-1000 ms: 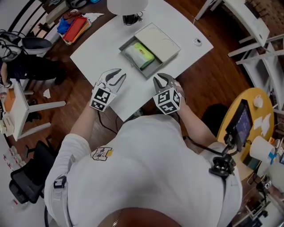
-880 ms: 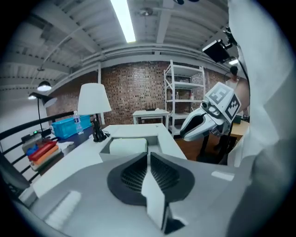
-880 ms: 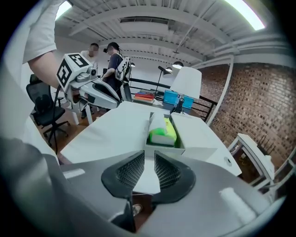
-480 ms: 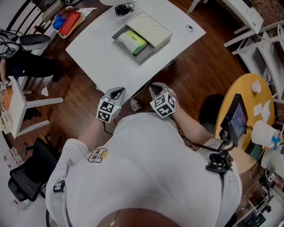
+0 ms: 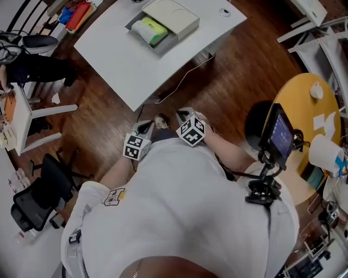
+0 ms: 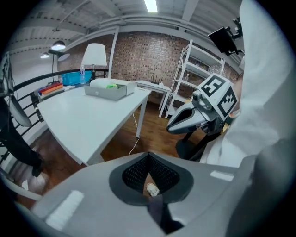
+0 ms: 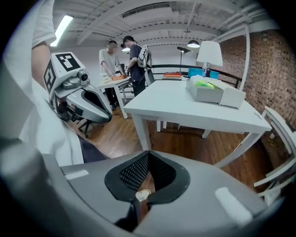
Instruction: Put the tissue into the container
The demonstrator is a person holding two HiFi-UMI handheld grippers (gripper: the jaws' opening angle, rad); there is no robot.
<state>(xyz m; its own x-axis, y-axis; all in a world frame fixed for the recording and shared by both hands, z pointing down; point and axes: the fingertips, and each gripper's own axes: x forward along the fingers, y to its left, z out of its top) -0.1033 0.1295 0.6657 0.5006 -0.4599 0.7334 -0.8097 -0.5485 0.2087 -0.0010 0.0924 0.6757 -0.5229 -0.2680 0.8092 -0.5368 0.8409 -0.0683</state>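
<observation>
Tissue [image 5: 148, 30] lying in container [image 5: 173, 15], far edge of surface [image 5: 117, 59]; I'm holding left claw [image 5: 143, 128], right claw [image 5: 185, 114] clenched empty; nudging risks dislodging it.

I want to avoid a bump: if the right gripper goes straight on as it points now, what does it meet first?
Probably the white table, at its near corner leg, in line with the right gripper, whose jaws are shut and empty. Only floor shows between, but depth is unclear.

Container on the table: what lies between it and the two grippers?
Head view: from the container, bare tabletop, then wooden floor crossed by a cable, up to the left gripper and right gripper.
</observation>
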